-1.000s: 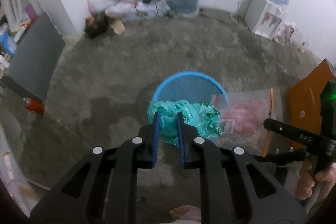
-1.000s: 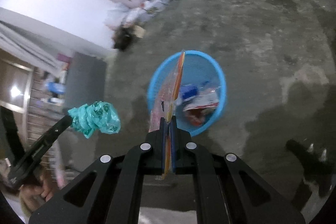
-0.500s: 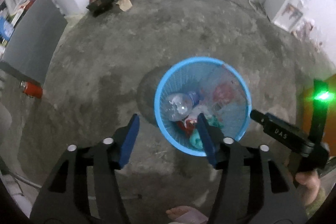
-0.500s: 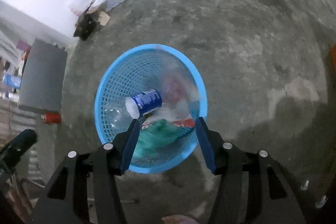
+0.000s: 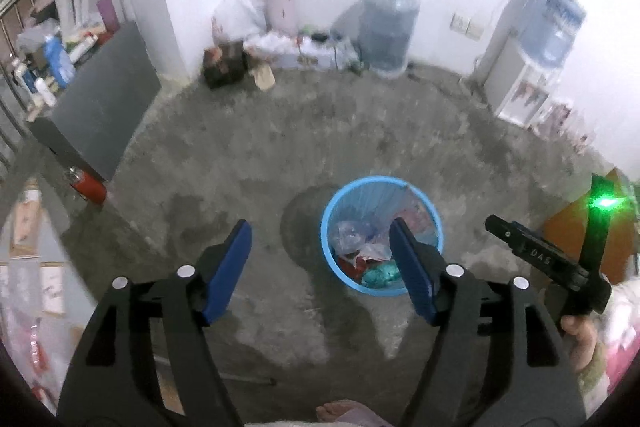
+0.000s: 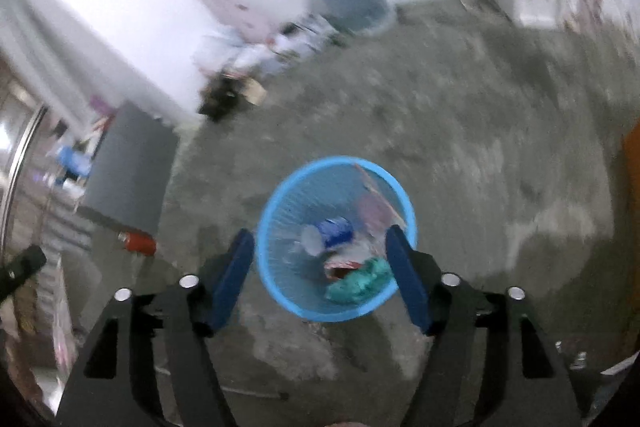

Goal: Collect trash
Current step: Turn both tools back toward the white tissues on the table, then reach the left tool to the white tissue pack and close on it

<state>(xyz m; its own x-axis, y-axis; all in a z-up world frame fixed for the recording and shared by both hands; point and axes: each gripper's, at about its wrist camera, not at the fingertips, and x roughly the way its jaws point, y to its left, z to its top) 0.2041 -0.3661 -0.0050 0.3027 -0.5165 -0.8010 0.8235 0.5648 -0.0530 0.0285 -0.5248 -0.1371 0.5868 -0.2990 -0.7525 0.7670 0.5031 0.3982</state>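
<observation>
Here, both the left tool (image 5: 320, 259) and right tool (image 6: 320, 267) are spread and empty above the blue basket (image 6: 280, 291), where the teal bag (image 6: 356, 283) lies, apparently clear for the next pickup.

Lettering "DAS": white, on the black body of the right gripper (image 5: 548, 263) (left wrist view).

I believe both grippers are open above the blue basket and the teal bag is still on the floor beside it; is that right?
Not quite: the teal bag lies inside the blue basket, as the right wrist view shows. The left gripper and right gripper are indeed open.
</observation>
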